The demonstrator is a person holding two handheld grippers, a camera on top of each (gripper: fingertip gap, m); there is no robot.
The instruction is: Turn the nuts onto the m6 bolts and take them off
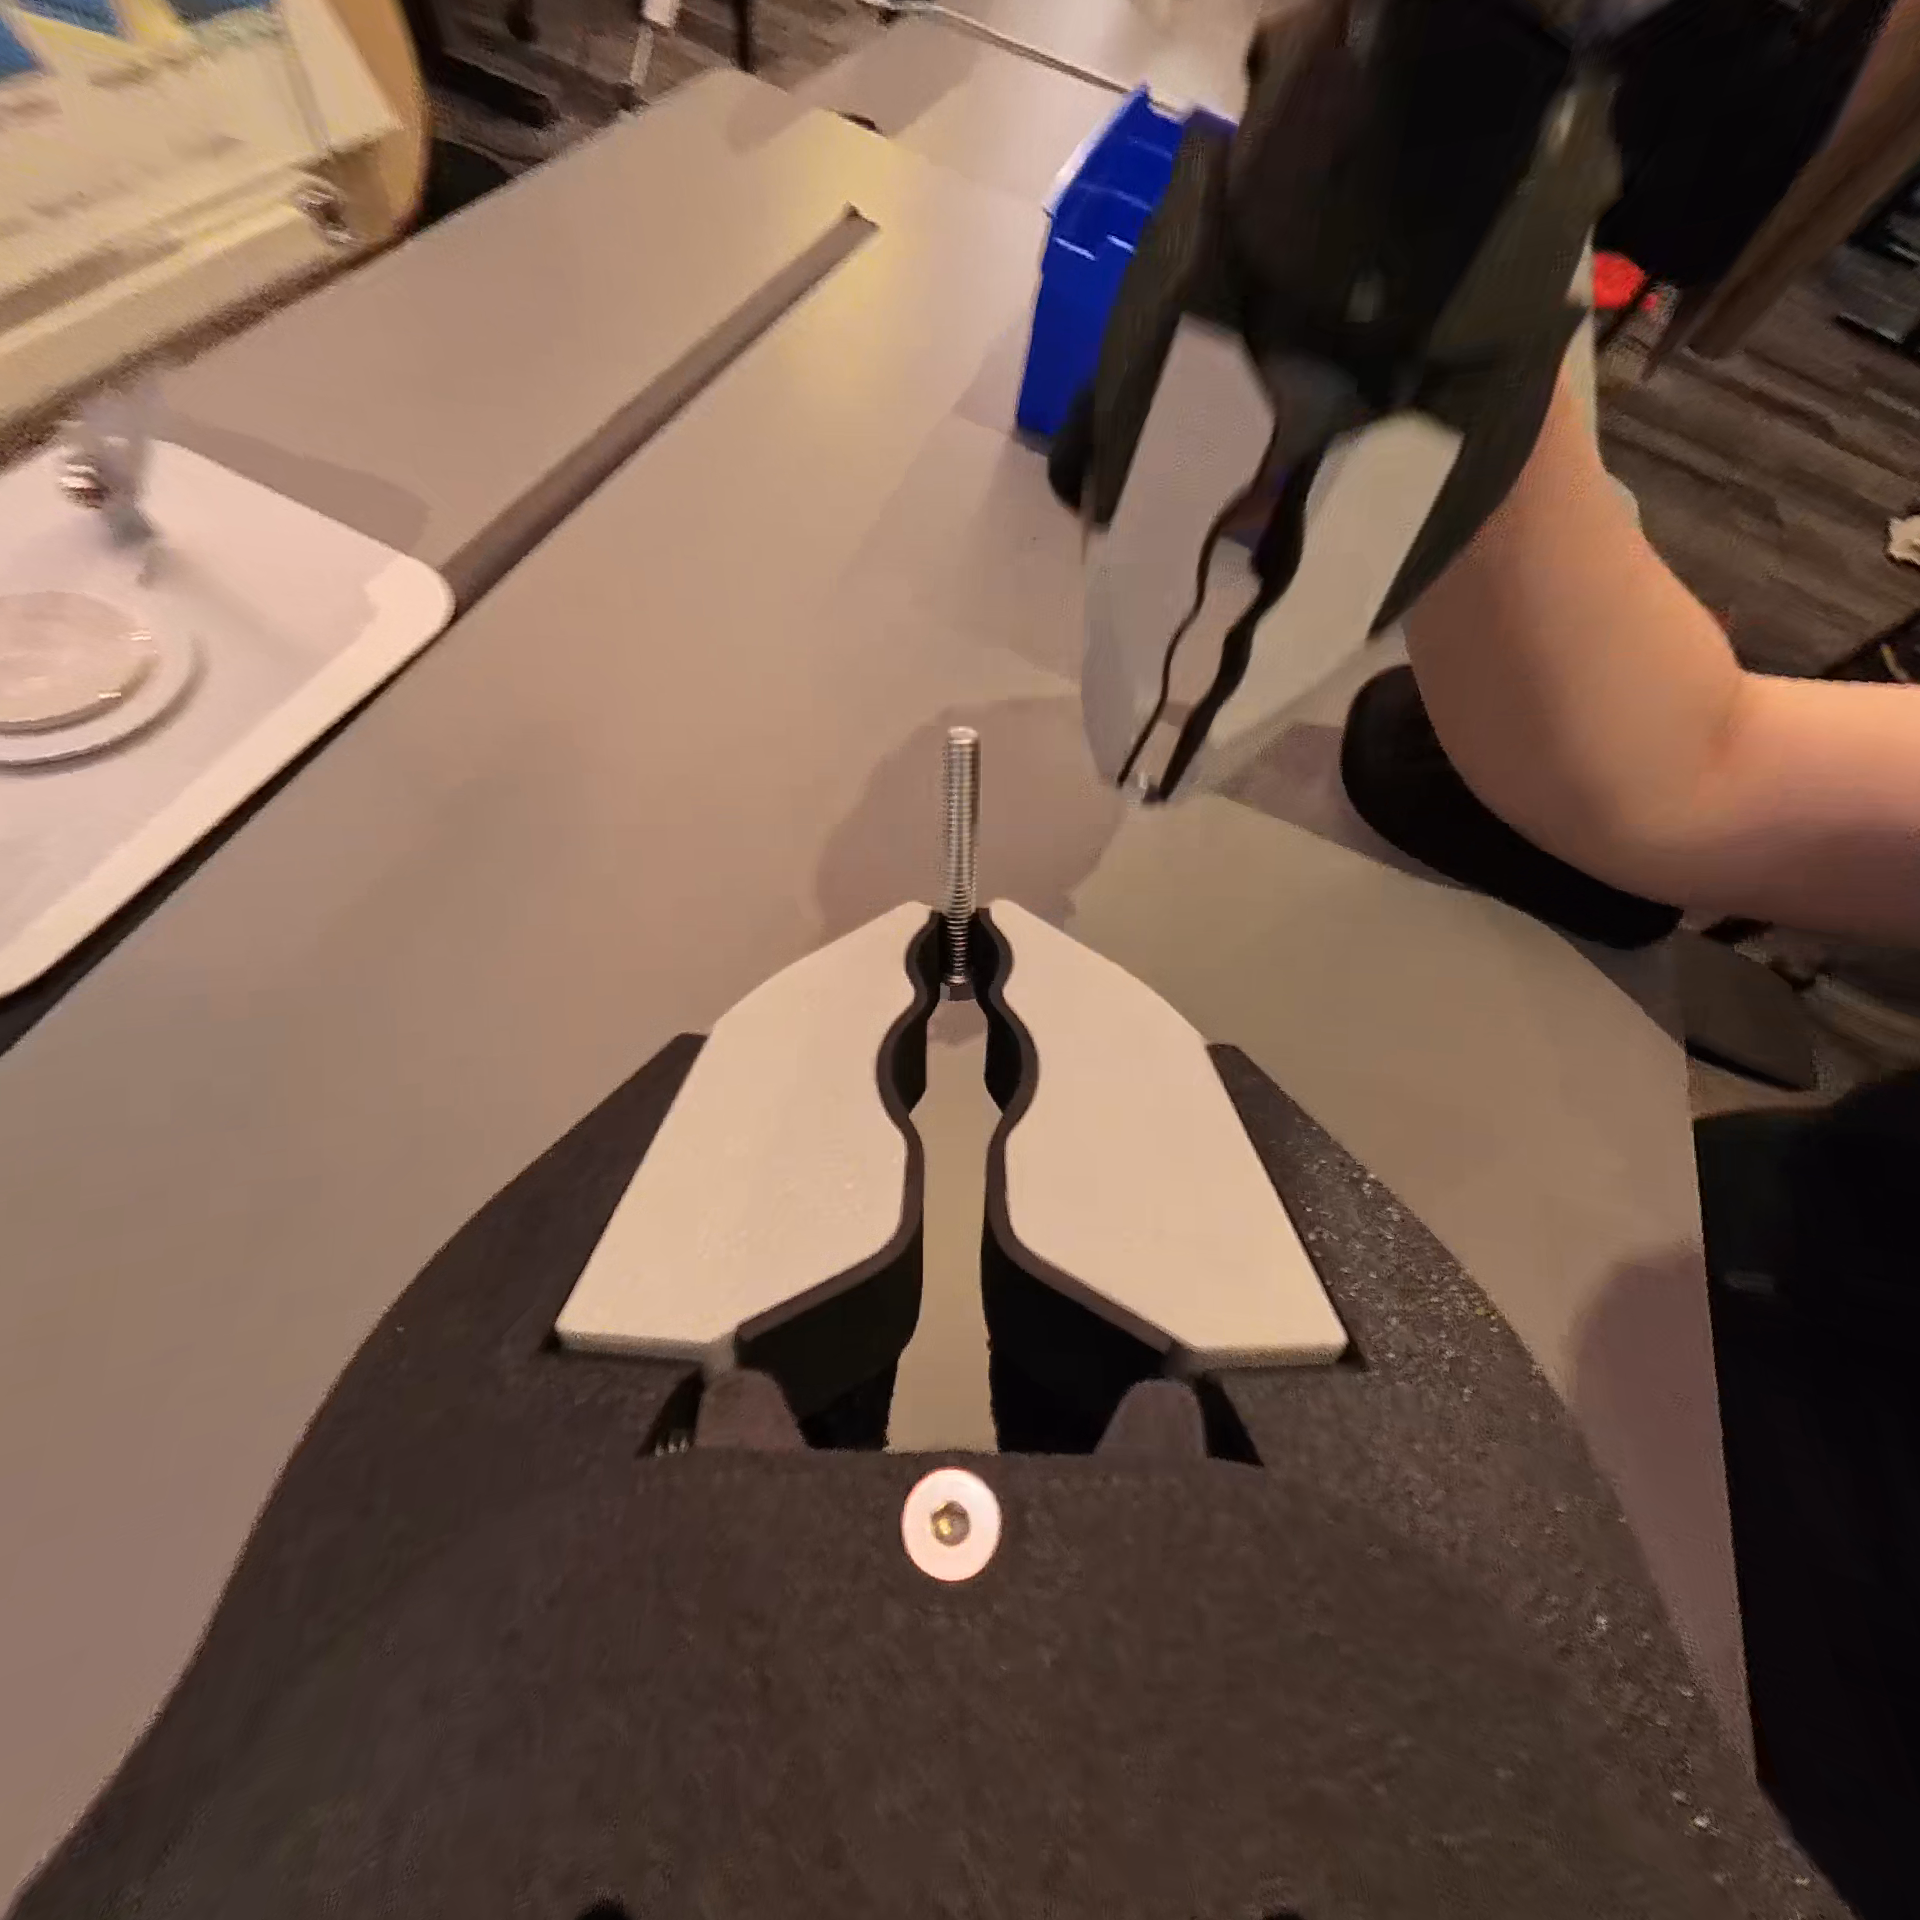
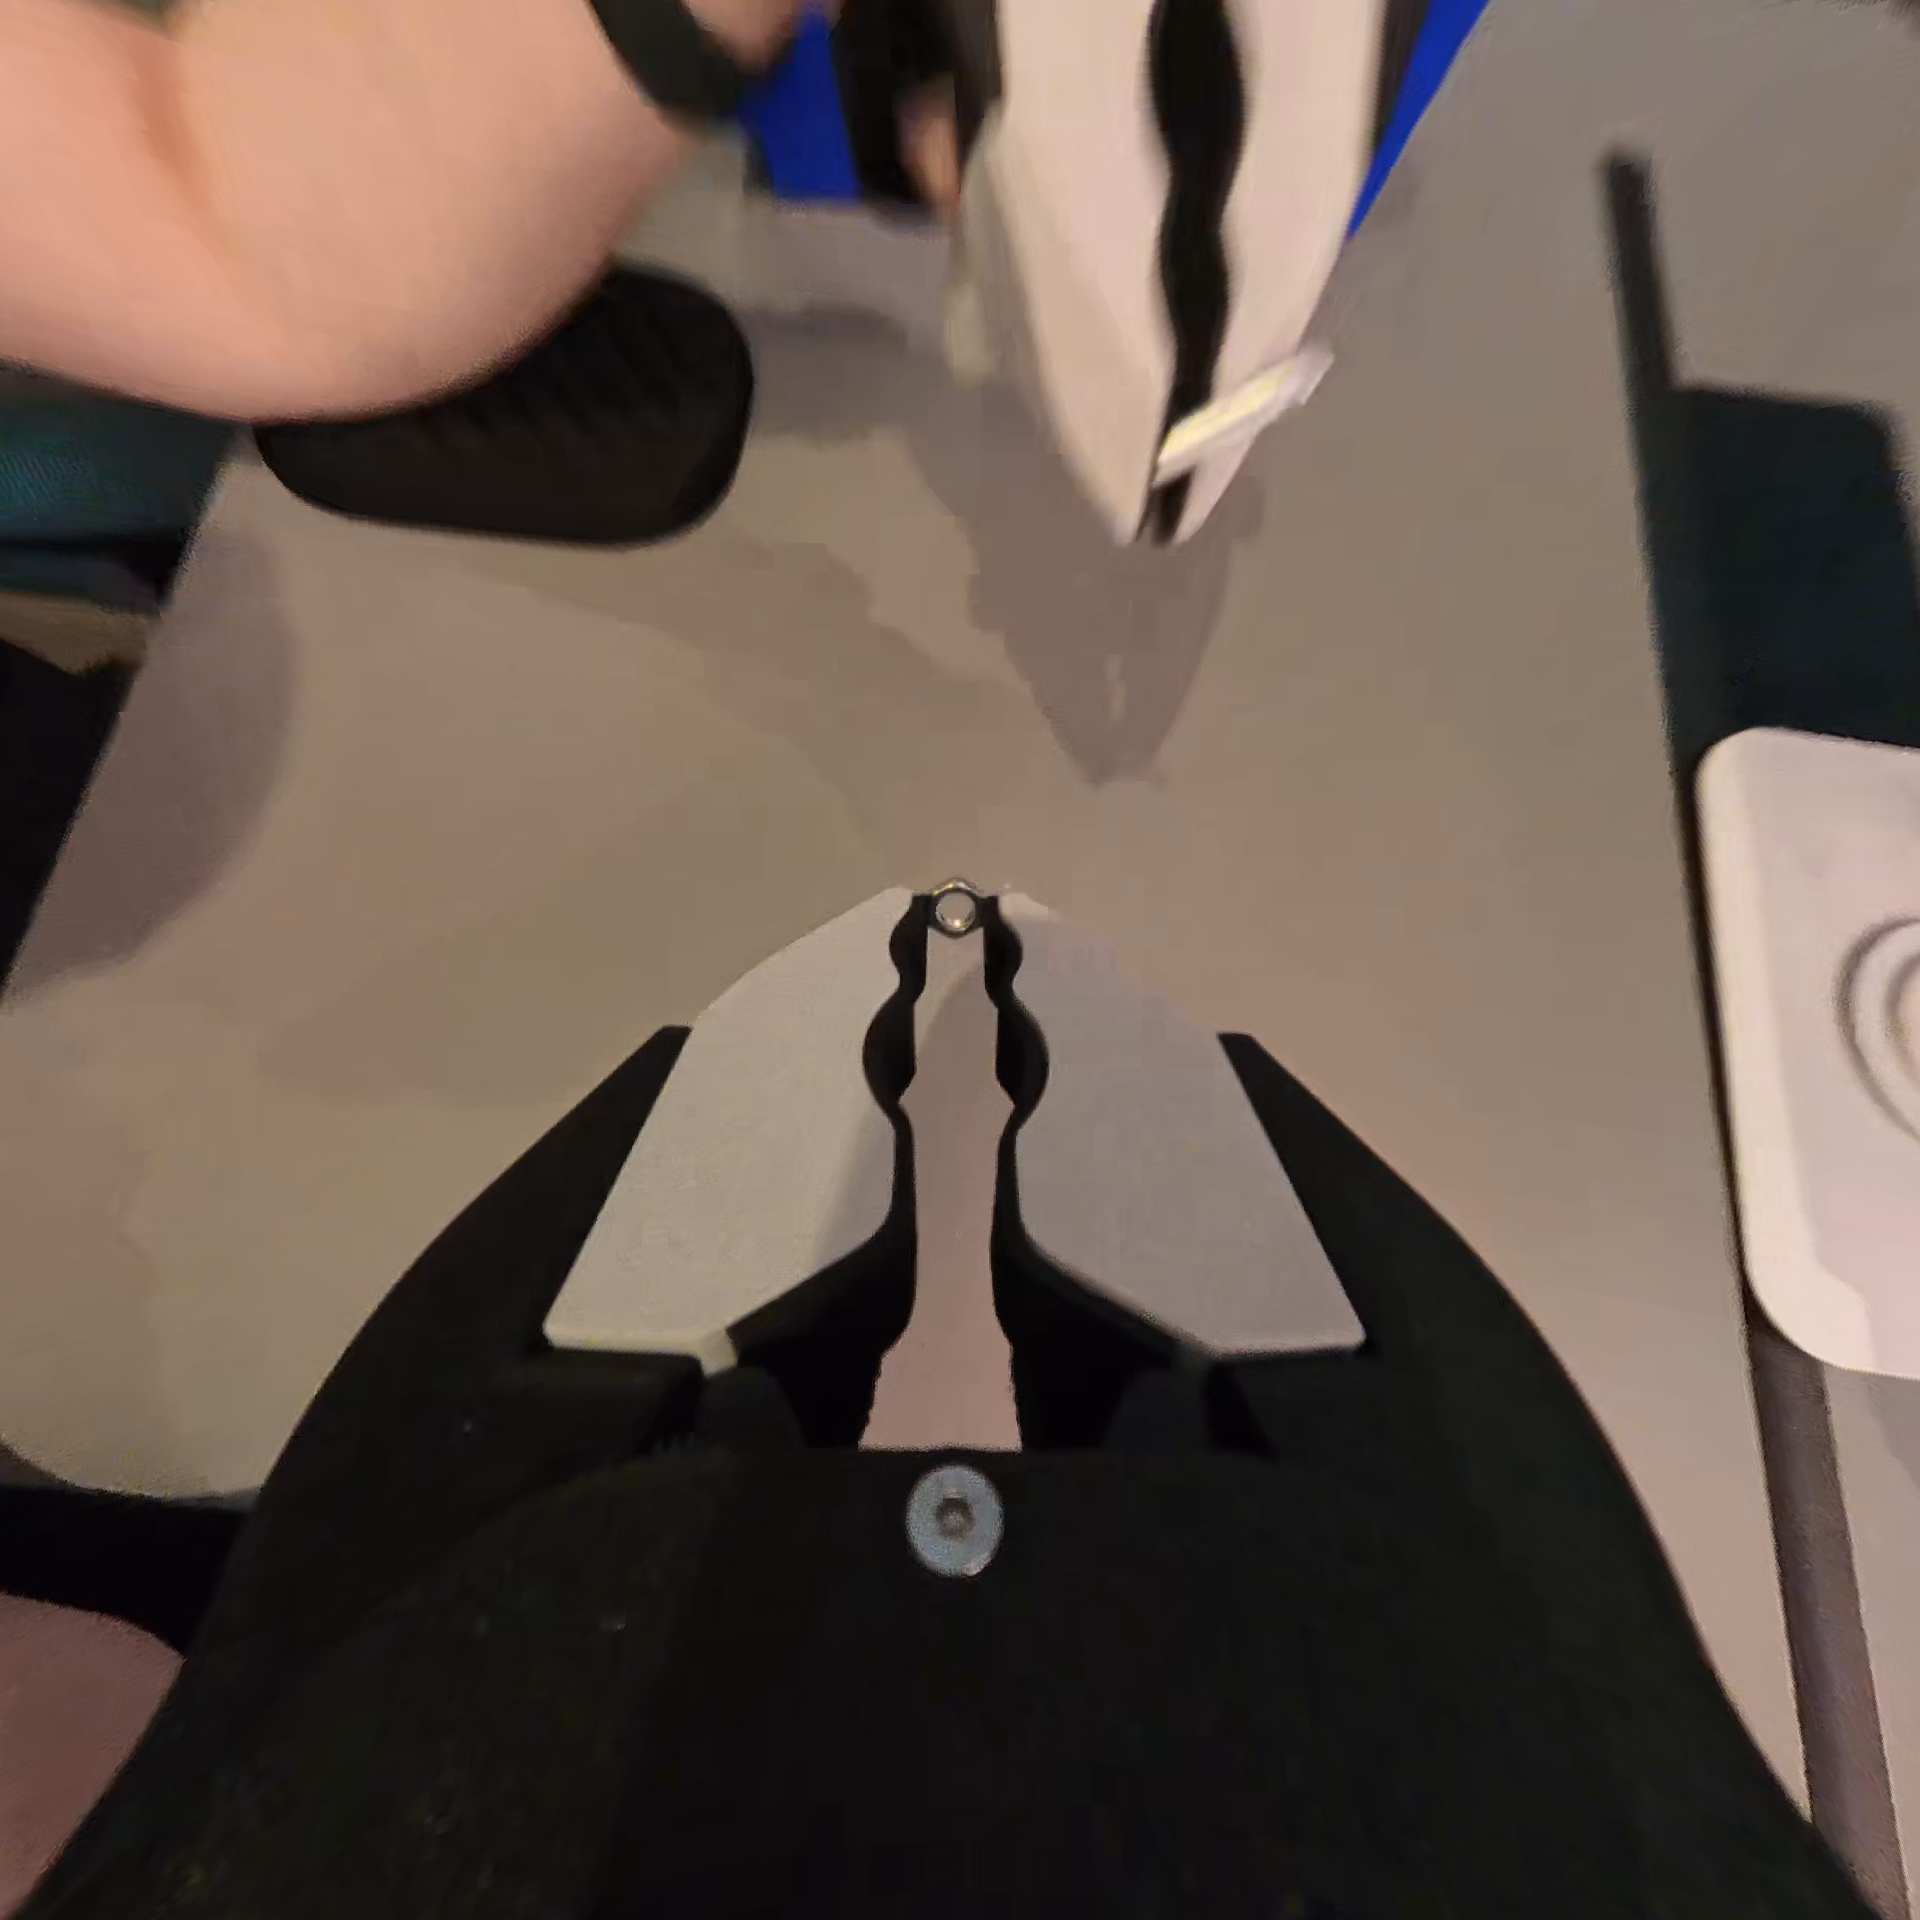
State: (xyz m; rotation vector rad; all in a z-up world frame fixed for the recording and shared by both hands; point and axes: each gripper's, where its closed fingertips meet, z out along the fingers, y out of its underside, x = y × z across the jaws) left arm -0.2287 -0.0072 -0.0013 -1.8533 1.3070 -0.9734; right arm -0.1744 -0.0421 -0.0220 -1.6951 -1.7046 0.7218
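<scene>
Grey tabletop (image 1: 582, 852) fills both wrist views. In the left wrist view, a white tray (image 1: 260, 665) sits at the left edge of the frame, carrying round metal discs (image 1: 73, 665) and some blurred hardware. At the centre, the left gripper (image 1: 958, 914) reaches forward from the bottom of the frame, its pale fingers (image 1: 810, 1122) pinching the head end of a threaded m6 bolt (image 1: 959, 810). The bolt's bare shank sticks out past the fingertips toward the upper part of the frame. To the right and slightly higher, the right gripper (image 1: 1143, 784) angles down from the upper right corner, held by a person's arm (image 1: 1621, 665), with a blue bin (image 1: 1101, 260) behind it.

In the right wrist view, a forearm fills the upper left. At the centre, the right gripper's fingers (image 2: 748, 1132) pinch a small silver nut (image 2: 953, 912) at their very tips, its hole facing the camera. The left gripper, blurred, hangs at the upper centre, and the tray's corner shows at the right edge.
</scene>
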